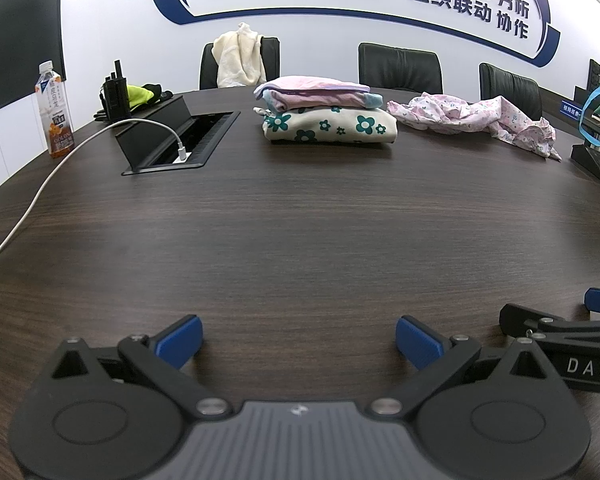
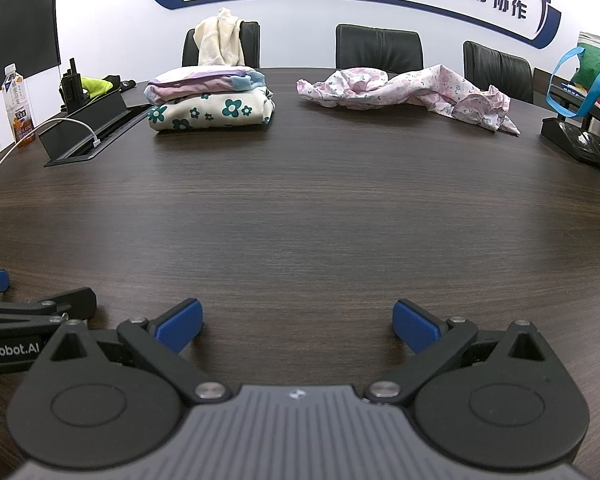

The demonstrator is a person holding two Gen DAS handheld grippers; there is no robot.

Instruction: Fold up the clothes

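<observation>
The left gripper is hovering low over the near edge of a dark wood-grain table, its blue-padded fingers spread wide apart and holding nothing. The right gripper is sitting just beside it on the right, also spread wide and empty; each one is showing at the edge of the other's view.

Far across the table, a crumpled pink floral garment is lying unfolded toward the far right. To its left, well apart from it, a stack of folded clothes is resting: a cream piece with teal flowers underneath, a pink and lilac piece on top.

Left of the stack, an open cable box is set into the tabletop, with a white cable running out toward the near left. A drink bottle is standing at the far left edge. Black chairs are lining the far side, one draped with a cream cloth. A green bag with blue handles is sitting at the far right.
</observation>
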